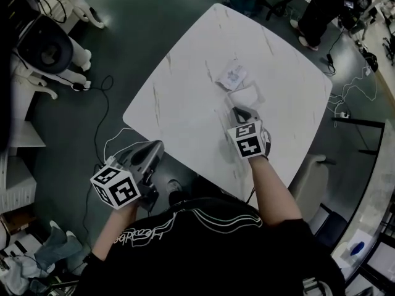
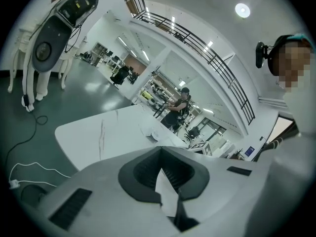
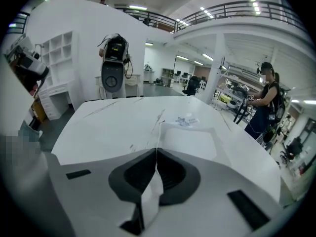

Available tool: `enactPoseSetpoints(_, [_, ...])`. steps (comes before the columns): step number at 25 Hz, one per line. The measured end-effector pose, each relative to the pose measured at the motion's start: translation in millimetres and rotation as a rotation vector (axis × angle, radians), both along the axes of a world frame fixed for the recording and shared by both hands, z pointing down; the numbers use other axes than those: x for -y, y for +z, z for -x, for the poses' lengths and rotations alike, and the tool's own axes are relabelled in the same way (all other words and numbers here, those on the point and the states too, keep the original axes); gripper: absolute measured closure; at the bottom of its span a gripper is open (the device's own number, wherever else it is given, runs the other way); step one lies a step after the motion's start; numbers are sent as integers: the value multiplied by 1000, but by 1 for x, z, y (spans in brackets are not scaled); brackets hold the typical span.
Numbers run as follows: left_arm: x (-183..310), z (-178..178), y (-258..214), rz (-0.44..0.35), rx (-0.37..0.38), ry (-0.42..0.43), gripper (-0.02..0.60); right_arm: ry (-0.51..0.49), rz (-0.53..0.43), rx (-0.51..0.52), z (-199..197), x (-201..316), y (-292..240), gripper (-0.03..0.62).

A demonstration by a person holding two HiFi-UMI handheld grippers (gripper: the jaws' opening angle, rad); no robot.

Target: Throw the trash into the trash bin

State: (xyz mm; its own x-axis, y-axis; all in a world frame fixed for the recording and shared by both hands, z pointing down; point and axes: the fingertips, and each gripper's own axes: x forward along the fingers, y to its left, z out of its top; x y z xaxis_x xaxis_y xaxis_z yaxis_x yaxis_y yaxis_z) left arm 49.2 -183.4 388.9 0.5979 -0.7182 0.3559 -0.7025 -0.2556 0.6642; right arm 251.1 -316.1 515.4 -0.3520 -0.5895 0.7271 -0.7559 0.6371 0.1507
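Observation:
On the white marble table (image 1: 185, 103) lie a printed wrapper (image 1: 233, 76) and, nearer me, a white paper sheet (image 1: 247, 95). My right gripper (image 1: 236, 111) rests at the sheet's near edge. In the right gripper view its jaws (image 3: 157, 151) are shut on that edge, the white sheet (image 3: 190, 141) spreads out beyond them, and the wrapper (image 3: 187, 120) lies farther off. My left gripper (image 1: 159, 145) hangs off the table's near-left edge over the floor. Its jaws (image 2: 160, 149) are shut. A pale wedge shows between its pads; whether it is paper I cannot tell.
A white machine on legs (image 1: 46, 48) stands on the dark floor at left, with cables (image 1: 105, 103) trailing toward the table. A white chair (image 1: 308, 171) sits at the table's right side. A person (image 1: 321, 11) stands beyond the far right corner.

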Motion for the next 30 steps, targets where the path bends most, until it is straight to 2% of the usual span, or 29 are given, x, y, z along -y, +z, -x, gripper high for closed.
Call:
enactPoseSetpoints(9, [-15,23,-2,-19,-31,-23,577,5,-106,29,22,-11,-44,560])
enactPoseSetpoints(16, [-38,54,-14,-55,-54,-81,577,-22,-197,85,55,-32,-89,560])
enactPoseSetpoints(21, [-59,92,-24,-85,-58,-136,577,-110,-251,142,110,-51,-120,560])
enactPoseSetpoints(30, [-115,172,-32,-121,-61,-332,577,-362,-302,219,237,-90,-155,560])
